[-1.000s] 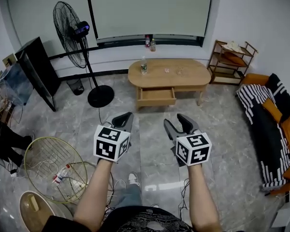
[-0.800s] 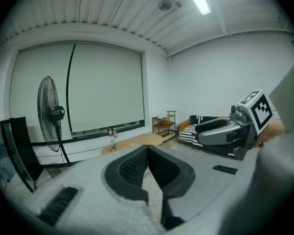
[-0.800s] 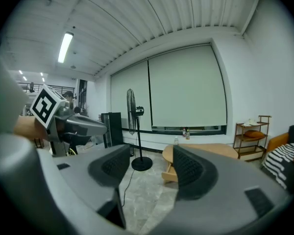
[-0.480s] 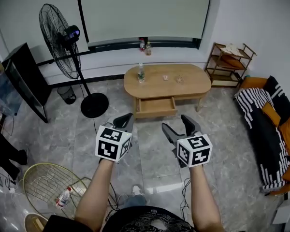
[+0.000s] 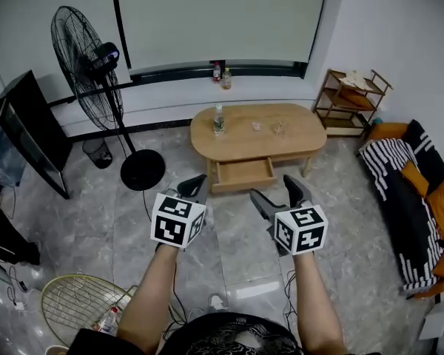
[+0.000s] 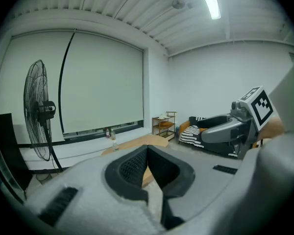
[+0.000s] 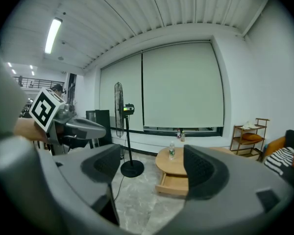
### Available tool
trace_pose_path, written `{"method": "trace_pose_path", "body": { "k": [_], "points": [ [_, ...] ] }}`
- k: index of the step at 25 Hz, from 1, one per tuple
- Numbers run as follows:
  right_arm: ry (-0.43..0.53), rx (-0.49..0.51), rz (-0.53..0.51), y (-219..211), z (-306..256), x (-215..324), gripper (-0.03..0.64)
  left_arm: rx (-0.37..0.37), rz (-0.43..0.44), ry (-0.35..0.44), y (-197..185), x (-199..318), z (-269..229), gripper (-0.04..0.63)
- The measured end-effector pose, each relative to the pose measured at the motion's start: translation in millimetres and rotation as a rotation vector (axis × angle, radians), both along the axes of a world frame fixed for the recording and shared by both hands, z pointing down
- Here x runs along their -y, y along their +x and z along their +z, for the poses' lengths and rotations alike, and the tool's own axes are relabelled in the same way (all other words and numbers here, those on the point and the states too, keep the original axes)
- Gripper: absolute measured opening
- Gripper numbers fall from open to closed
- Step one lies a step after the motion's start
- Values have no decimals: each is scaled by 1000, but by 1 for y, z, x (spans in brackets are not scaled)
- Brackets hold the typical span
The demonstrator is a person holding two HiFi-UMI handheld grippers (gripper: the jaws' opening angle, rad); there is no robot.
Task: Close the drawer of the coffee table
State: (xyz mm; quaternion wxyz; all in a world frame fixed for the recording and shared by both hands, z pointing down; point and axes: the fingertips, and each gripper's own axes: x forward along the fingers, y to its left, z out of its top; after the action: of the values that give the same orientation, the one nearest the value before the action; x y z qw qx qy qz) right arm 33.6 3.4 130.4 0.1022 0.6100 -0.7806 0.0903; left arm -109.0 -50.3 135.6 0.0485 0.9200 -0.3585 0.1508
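1. Ahead of you, across the grey marble floor [image 5: 229, 246], stands the oval wooden coffee table [image 5: 305, 129]. Its drawer [image 5: 244, 177] is pulled out of the front side toward you and is not yet closed.
2. Your left gripper [image 5: 196, 185] is held in the air over the floor, at the left of the head view. In the left gripper view its two dark pads meet at the tips [image 6: 148, 151]. The jaws are pressed together and nothing is between them.
3. Your right gripper [image 5: 275, 191] is beside it, at about the same height. Its jaws are opening at this moment and already stand well apart.
4. Between the jaws of the right gripper [image 7: 154, 168] there is only empty air. Far behind them, the right gripper view shows the floor, the open drawer [image 7: 176, 182] and the table top [image 7: 183, 163].
5. Neither gripper touches the drawer or the table. Both are well apart from them, and each one points toward the table and a little downward.
6. On the table top a clear bottle [image 5: 219, 120] stands upright near the left end. Two small things [image 5: 280, 128] lie near the middle, too small for me to tell what they are.
7. To the left of the table stands a black pedestal fan [image 5: 96, 59]. To the right there is a small wooden shelf [image 5: 353, 102] against the wall.
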Motion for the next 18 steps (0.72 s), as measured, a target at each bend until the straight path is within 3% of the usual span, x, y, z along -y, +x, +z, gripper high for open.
{"method": "trace_pose_path", "body": {
  "k": [18],
  "points": [
    [11, -16, 41, -1, 1, 53, 383, -13, 57, 1, 6, 49, 7, 3]
  ]
}}
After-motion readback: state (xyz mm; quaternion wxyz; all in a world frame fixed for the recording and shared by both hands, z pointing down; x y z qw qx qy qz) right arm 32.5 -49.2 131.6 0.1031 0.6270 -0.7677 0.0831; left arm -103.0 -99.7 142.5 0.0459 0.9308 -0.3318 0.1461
